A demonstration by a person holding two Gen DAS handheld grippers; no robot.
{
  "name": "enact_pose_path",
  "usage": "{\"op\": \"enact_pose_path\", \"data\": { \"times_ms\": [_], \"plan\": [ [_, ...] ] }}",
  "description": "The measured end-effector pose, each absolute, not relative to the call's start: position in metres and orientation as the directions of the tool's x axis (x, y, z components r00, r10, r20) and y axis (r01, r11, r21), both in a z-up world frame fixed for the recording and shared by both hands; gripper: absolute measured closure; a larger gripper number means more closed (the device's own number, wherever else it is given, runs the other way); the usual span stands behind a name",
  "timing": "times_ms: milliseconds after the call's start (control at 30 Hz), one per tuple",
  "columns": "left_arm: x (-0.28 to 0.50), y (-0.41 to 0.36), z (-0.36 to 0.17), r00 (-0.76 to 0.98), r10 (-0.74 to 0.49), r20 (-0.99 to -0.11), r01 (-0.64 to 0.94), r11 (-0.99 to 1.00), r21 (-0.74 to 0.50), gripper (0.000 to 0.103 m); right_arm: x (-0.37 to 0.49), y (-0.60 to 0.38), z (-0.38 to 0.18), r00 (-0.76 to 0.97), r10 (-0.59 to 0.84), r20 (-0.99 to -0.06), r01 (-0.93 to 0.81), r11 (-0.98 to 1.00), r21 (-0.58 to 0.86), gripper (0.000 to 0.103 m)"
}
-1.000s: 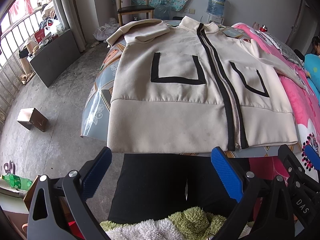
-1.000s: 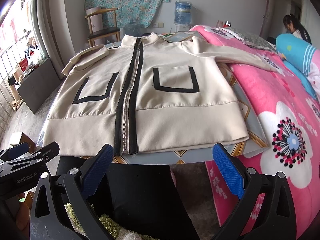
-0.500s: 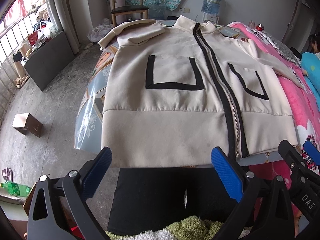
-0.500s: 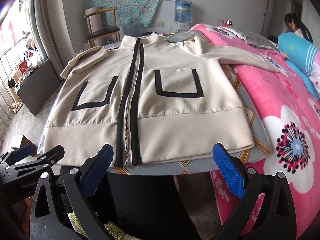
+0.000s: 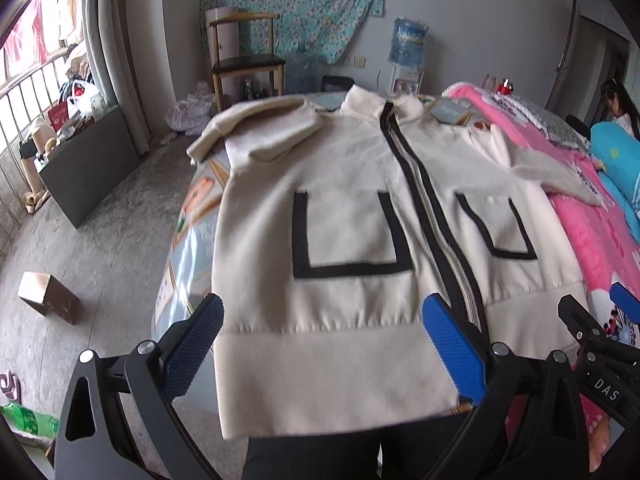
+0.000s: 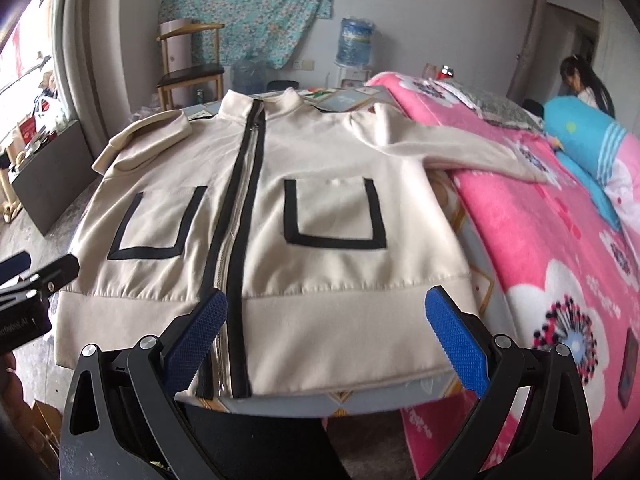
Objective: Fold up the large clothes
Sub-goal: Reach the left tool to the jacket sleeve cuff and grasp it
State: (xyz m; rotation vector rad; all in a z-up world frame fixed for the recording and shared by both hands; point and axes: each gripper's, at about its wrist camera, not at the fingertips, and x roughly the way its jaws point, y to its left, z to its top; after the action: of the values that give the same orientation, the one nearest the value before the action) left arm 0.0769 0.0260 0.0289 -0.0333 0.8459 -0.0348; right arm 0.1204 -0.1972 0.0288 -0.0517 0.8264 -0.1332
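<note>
Left gripper [image 5: 322, 344]: jaws spread wide, nothing between the blue pads, hovering over the jacket's hem band on the wearer's-right half, nr the table's near edge. Can't tell if the pads touch the cloth. Right gripper [image 6: 326, 334]: also spread wide and empty, over the hem band on the other half, its left pad just beside the zipper [image 6: 236, 216], right pad nr the hem's outer corner.

Cream jacket [image 5: 360, 184] lies flat, front up, zipped, on a table w/ a patterned cover [image 5: 188, 236]; collar at the far edge, hem at the near edge, slightly overhanging it. Two pockets w/ black U-shaped trim, one each side of the black zip strip. One sleeve [image 5: 256, 128] is folded back across the far-left corner; the other sleeve [image 6: 468, 148] stretches out off the table's right edge onto a pink floral blanket [image 6: 560, 264].

Further out: wooden chair [image 5: 244, 60] and water dispenser bottle [image 6: 354, 42] by the back wall, cardboard box [image 5: 48, 298] on the floor at left, a person [image 6: 584, 84] seated far right by a blue pillow [image 6: 588, 128].
</note>
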Motion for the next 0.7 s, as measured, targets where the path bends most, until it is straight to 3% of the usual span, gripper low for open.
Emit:
{"op": "enact_pose_path", "data": {
  "times_ms": [100, 333, 700],
  "plan": [
    [0.088, 0.032, 0.036, 0.680, -0.052, -0.731, 0.022, 0.998, -0.051, 0.005, 0.135, -0.197, 0.035, 0.697, -0.108, -0.709, 0.063, 0.994, -0.090, 0.007],
    [0.121, 0.055, 0.045, 0.682, -0.185, -0.707, 0.051, 0.977, -0.206, 0.005, 0.174, -0.187, 0.053, 0.745, 0.056, -0.665, -0.064, 0.998, 0.013, 0.007],
    [0.173, 0.102, 0.041, 0.693, -0.208, -0.690, 0.039, 0.967, -0.252, 0.005, 0.269, -0.142, 0.052, 0.719, 0.229, -0.656, -0.204, 0.972, 0.115, 0.007]
  ]
}}
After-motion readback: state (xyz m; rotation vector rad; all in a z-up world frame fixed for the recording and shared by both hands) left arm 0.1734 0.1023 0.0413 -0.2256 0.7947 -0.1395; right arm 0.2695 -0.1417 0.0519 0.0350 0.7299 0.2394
